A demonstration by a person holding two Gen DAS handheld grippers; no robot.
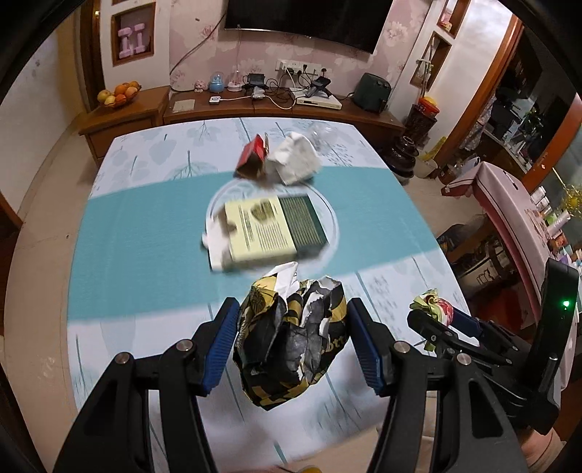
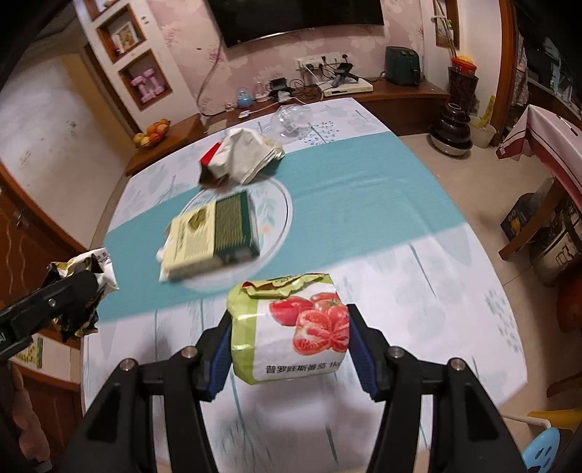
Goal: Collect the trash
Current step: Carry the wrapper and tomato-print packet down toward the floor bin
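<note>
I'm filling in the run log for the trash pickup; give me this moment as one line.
left gripper: shut on crumpled black-yellow wrapper | right gripper: shut on tomato bag | on table: green-cream box, white bag

This is a lived-in home, a living and dining room in one. A dark flat television (image 1: 305,22) hangs on pink floral wallpaper (image 1: 203,47) at the far wall, above a low wooden sideboard (image 1: 276,112) crowded with chargers, cables and small ornaments. At the far left a bowl of fruit (image 1: 118,95) sits on the cabinet, below wall niches holding pink dumbbells (image 1: 131,40). Nearer, a table (image 1: 145,233) wears a leaf-patterned cloth with a teal band.
</note>
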